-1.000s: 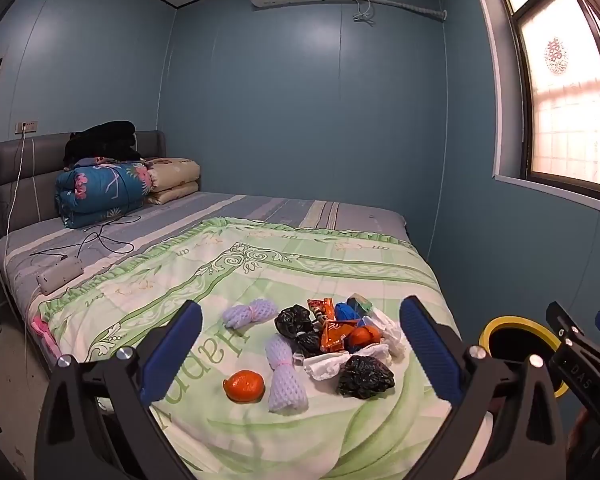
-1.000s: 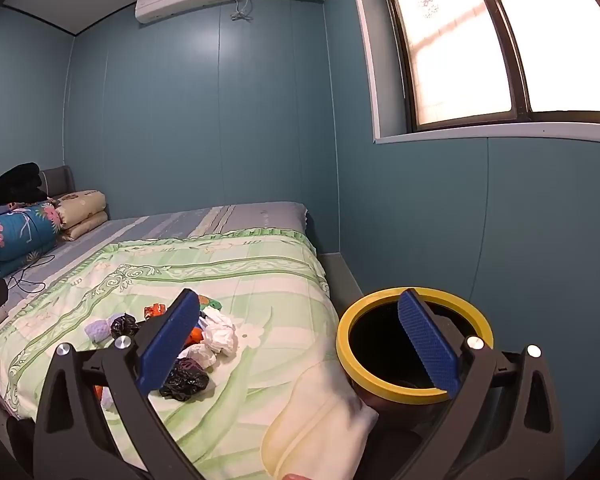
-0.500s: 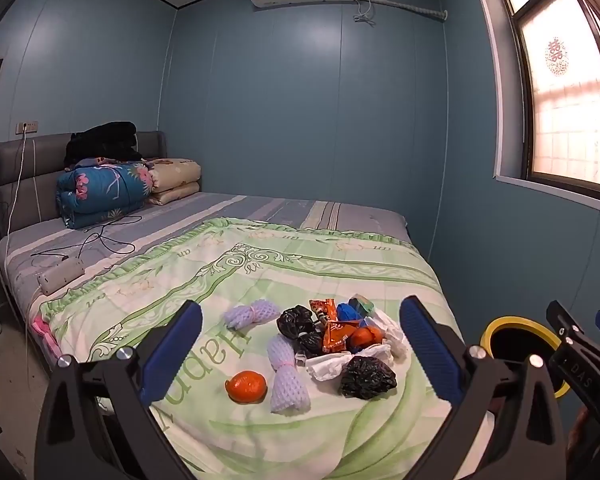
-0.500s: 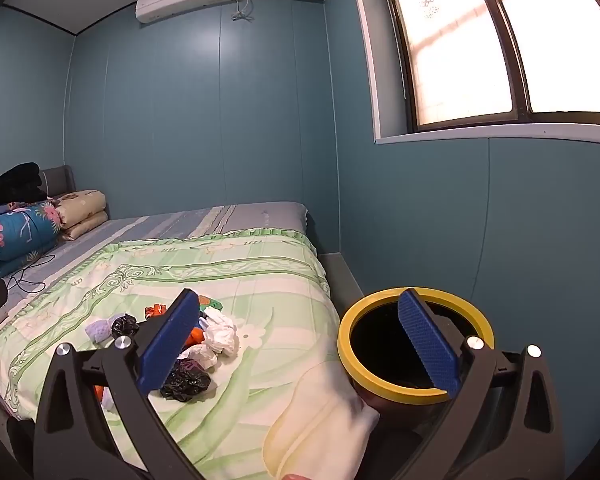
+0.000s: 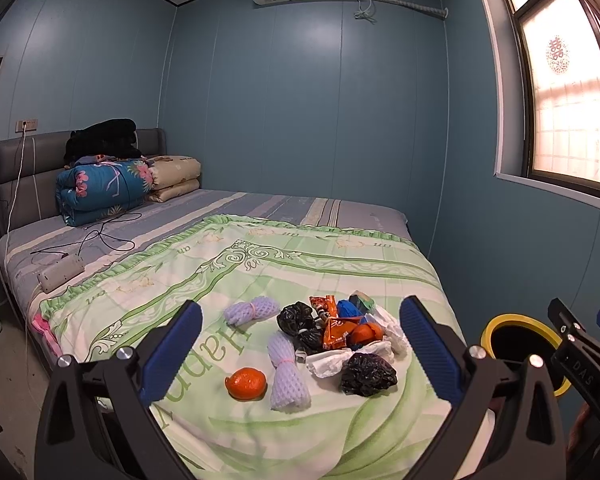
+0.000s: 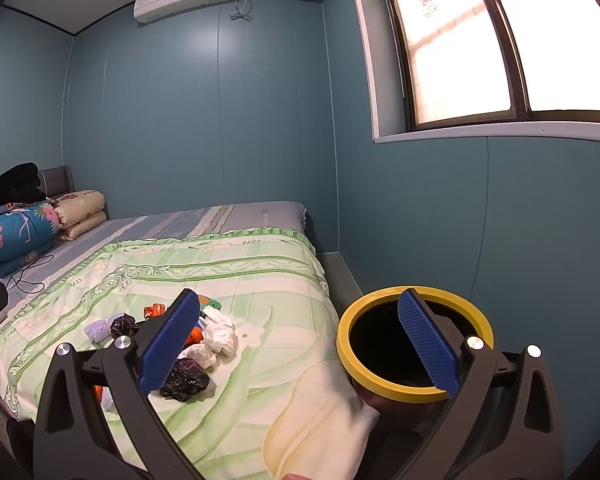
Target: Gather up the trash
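A pile of trash lies on the green bedspread [image 5: 260, 264]: an orange peel [image 5: 246, 383], two purple foam nets [image 5: 288, 376], black plastic bags [image 5: 367, 374], an orange snack wrapper [image 5: 334, 330] and white crumpled tissue [image 5: 332, 360]. My left gripper [image 5: 300, 348] is open and empty, held in front of the pile. My right gripper [image 6: 300, 344] is open and empty, between the pile's black bag [image 6: 185, 380] and the yellow-rimmed trash bin [image 6: 414, 346]. The bin [image 5: 518, 340] stands beside the bed's right corner.
Folded quilts [image 5: 104, 188] and a dark garment sit at the headboard. A power strip with cables [image 5: 60, 272] lies on the left of the bed. The blue wall and a window [image 6: 480, 40] are close on the right. The right gripper's body [image 5: 584, 368] shows at the left view's right edge.
The left gripper has drifted very slightly; the trash pile sits a touch lower-right in its view. The right view is nearly unchanged. Both grippers stay open.
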The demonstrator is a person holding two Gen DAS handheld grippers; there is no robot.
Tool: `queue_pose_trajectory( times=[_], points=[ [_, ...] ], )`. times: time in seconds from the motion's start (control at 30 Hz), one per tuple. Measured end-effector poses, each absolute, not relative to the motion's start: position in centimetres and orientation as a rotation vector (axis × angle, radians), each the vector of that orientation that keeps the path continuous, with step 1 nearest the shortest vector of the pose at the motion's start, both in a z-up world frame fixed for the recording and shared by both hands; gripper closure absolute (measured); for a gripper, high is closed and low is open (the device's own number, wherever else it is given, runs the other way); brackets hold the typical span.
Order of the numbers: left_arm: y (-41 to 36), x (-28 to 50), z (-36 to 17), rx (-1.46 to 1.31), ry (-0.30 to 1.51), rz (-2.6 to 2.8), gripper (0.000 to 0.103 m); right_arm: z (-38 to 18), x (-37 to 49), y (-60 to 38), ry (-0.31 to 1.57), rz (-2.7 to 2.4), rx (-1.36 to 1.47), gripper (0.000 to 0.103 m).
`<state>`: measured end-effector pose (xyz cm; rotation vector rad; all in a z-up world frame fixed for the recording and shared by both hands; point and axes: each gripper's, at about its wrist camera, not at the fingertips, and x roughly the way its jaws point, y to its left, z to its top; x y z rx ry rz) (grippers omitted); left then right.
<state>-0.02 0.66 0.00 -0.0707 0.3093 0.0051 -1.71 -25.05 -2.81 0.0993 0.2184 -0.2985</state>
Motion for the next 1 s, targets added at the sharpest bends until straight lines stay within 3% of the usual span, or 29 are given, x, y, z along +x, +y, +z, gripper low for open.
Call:
queue_pose_trajectory(
  times=[1.0],
  points=[
    [0.31,0.31,-0.38,-0.08,0.328,0.005,0.007,-3.05,-1.82,-25.38,0.229,-0.312,0.115,0.008]
  ],
)
